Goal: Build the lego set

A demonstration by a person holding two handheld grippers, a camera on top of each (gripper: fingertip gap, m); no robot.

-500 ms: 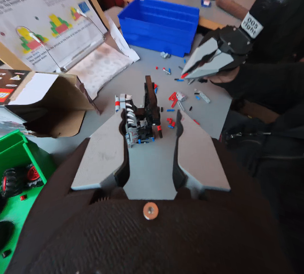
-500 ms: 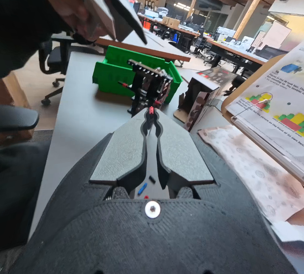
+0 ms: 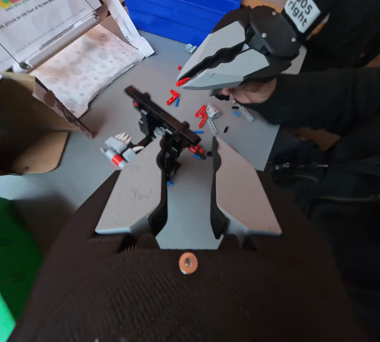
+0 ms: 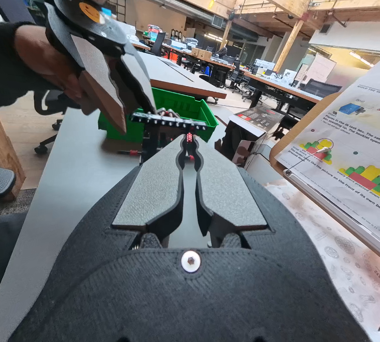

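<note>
Your right hand-held gripper (image 4: 189, 138) pinches a small red pin (image 3: 182, 81). Your left hand-held gripper (image 3: 187, 143) stands wide around the black Lego model (image 3: 164, 124) standing on the grey worktop (image 3: 115, 110), beside loose pieces (image 3: 203, 116).

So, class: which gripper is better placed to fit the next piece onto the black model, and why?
The right gripper: it is shut on a small red piece, pointed at the black model. The left gripper is open and empty, its fingers either side of the model.
</note>
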